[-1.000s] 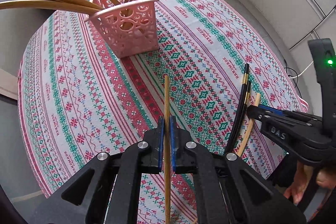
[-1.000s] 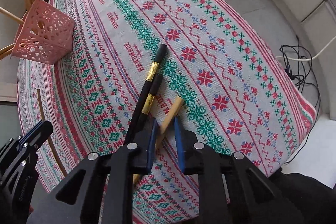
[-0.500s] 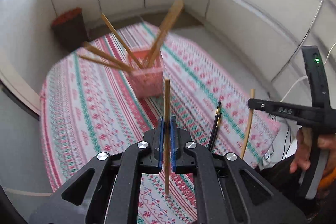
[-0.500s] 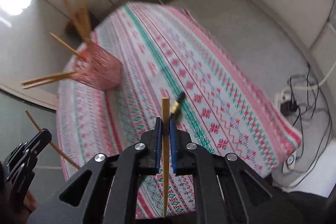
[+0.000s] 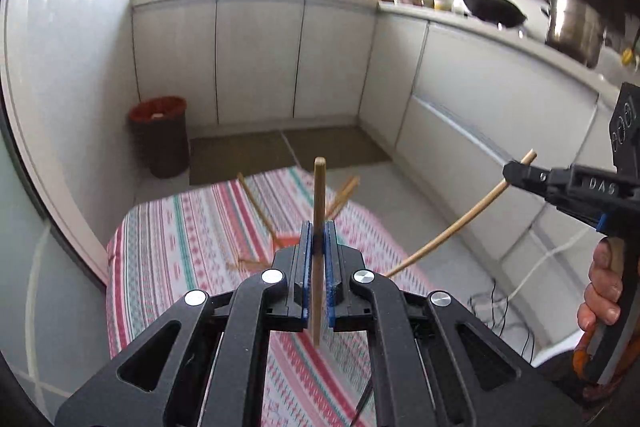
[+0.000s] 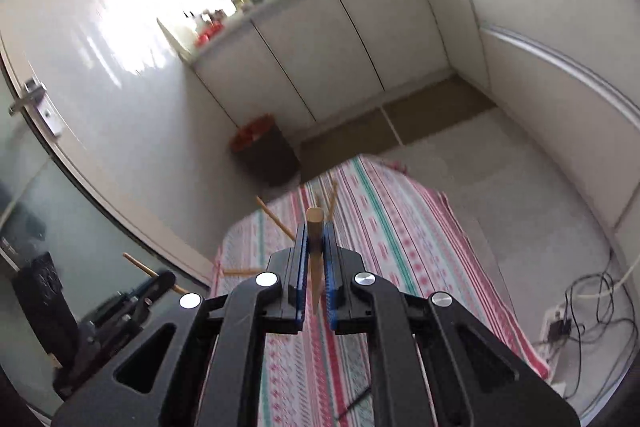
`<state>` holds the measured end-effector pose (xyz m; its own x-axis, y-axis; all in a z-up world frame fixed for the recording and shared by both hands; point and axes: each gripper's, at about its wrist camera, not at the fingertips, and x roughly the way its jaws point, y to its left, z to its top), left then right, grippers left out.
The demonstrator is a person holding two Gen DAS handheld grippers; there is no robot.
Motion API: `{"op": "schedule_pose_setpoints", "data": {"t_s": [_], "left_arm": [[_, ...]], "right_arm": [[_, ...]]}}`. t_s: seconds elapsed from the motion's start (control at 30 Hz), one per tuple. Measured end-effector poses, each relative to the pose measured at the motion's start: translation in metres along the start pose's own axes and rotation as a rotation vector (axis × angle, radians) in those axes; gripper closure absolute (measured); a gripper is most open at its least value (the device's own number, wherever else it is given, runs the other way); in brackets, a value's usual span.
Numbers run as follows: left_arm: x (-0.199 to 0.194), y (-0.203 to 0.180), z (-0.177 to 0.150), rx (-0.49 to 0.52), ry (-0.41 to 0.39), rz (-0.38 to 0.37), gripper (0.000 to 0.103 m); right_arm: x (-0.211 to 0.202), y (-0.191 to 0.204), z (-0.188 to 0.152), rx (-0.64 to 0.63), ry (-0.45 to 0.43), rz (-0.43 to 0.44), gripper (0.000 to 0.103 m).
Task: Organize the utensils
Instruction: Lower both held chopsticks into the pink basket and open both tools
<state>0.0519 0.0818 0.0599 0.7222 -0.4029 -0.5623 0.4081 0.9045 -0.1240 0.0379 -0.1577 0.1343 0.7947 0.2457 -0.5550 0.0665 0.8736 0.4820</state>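
My left gripper [image 5: 319, 241] is shut on a wooden chopstick [image 5: 319, 187] that stands upright between its blue pads, high above the patterned tablecloth [image 5: 180, 247]. The pink basket [image 5: 286, 241] is mostly hidden behind the jaws; several chopsticks [image 5: 250, 189] fan out of it. My right gripper [image 6: 315, 243] is shut on another wooden chopstick [image 6: 315, 223], also held upright. In the left wrist view the right gripper [image 5: 512, 173] sits at the right, its chopstick [image 5: 460, 223] slanting down-left. In the right wrist view the left gripper [image 6: 166, 281] is at the lower left.
A brown bin with a red liner [image 5: 160, 135] stands on the floor past the table. White cabinets [image 5: 256, 59] line the far wall. Cables and a power strip [image 6: 560, 323] lie on the floor to the right. A hand [image 5: 600, 291] grips the right tool.
The right gripper closed on a wooden chopstick lying beside the black ones and lifted it. Both grippers rose well above the table and tilted up, so the kitchen now fills both views.
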Motion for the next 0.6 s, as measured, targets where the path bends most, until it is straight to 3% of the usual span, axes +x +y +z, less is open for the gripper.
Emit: {"op": "schedule_pose_setpoints", "data": {"t_s": [0.17, 0.4, 0.5, 0.6], "left_arm": [[-0.005, 0.003, 0.02, -0.03, -0.066, 0.038, 0.098], [0.011, 0.009, 0.041, -0.121, -0.174, 0.081, 0.098], [0.036, 0.006, 0.042, -0.124, -0.233, 0.139, 0.098], [0.07, 0.009, 0.036, -0.138, -0.146, 0.16, 0.095]], "right_arm": [[0.004, 0.011, 0.022, -0.019, -0.069, 0.014, 0.095], [0.034, 0.002, 0.035, 0.013, -0.045, 0.016, 0.095], [0.049, 0.002, 0.036, 0.008, -0.048, -0.012, 0.095], [0.066, 0.005, 0.036, 0.005, -0.032, -0.023, 0.095]]}}
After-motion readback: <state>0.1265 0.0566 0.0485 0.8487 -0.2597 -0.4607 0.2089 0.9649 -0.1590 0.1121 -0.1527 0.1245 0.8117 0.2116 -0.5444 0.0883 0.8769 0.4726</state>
